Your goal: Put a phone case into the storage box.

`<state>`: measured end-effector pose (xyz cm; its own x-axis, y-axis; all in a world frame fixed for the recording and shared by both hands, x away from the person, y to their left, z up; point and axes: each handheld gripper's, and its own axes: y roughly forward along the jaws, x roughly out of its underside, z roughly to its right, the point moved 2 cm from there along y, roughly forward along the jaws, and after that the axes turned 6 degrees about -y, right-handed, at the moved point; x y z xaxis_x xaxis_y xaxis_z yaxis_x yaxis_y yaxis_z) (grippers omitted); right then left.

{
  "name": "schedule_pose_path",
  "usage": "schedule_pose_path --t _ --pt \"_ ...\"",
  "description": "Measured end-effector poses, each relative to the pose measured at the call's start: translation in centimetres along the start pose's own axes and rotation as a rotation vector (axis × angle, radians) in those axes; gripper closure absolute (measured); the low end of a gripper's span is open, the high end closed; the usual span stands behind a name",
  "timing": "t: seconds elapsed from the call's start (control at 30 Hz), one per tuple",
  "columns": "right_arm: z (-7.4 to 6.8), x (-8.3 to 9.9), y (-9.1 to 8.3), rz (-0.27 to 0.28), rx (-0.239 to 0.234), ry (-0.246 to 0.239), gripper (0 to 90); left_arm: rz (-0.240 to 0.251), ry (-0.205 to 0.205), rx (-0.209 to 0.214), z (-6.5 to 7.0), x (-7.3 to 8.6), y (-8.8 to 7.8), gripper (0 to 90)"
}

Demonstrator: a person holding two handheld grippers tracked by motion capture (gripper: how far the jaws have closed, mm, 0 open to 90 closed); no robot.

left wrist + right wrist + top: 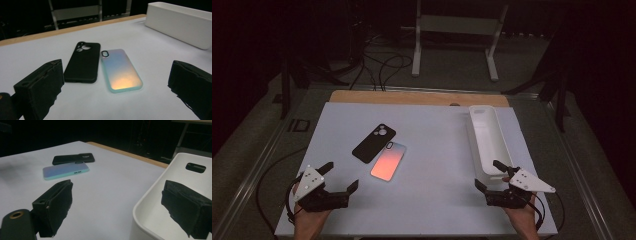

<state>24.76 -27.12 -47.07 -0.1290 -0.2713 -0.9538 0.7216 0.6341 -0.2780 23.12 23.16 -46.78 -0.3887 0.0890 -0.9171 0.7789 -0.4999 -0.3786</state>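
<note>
Dark room; grey floor [452,75], white frame stand [457,25], black cables [382,65].

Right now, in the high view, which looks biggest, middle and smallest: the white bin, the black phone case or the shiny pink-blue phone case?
1. White bin: clearly the largest, long and deep.
2. and 3. Black phone case and pink-blue phone case: they look about the same size lying side by side, so I won't rank them.

Two phone cases [379,151] lie left of the bin [490,137].
</note>
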Motion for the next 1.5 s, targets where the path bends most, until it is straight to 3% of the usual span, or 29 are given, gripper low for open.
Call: schedule_pose_path --t 0.47,0.8,0.93,1.23,1.5 --pt "0.3 0.1 0.0 -0.003 0.01 0.013 9.8 -0.016 -0.005 -0.029 0.0 0.0 0.2 0.8" --pt "0.1 -0.2 0.5 -0.011 0.005 0.001 9.1 -0.069 0.003 -0.023 0.6 -0.8 1.5 0.1" --pt "0.3 -0.1 0.6 -0.005 0.002 0.023 9.0 -0.087 0.012 -0.021 0.9 -1.3 2.2 0.0" --pt "0.4 -0.3 0.7 -0.007 0.006 0.018 9.1 -0.175 0.01 -0.012 1.4 -2.0 4.7 0.0" --pt "0.4 -0.3 0.7 -0.01 0.007 0.016 9.1 -0.268 0.045 -0.033 2.0 -2.5 7.7 0.0"
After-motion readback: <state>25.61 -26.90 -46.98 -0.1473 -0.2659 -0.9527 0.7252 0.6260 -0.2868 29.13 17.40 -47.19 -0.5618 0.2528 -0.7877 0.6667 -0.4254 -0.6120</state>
